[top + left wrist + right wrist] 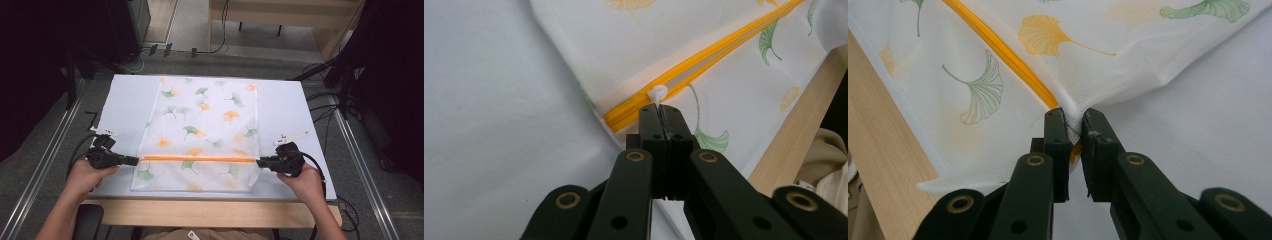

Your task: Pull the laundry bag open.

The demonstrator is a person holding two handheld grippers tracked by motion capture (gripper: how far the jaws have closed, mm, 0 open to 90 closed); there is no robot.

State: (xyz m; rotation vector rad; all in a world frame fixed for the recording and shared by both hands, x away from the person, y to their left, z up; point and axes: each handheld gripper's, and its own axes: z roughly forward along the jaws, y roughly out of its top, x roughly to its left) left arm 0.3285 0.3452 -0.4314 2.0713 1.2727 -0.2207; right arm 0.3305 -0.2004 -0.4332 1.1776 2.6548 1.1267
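The mesh bag (202,135) is lying flat mid-table, its orange zipper (197,159) running nine to three o'clock. The left gripper (659,107) is pinching the white zipper pull (657,93); the right gripper (1073,125) is clamping the bag's three o'clock end. The zipper is looking nearly closed (the pull sits at its end), so little seems left.

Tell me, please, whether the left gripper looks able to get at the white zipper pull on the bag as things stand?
Probably yes: the left gripper is already shut on the white zipper pull at the bag's left end, with nothing between them.
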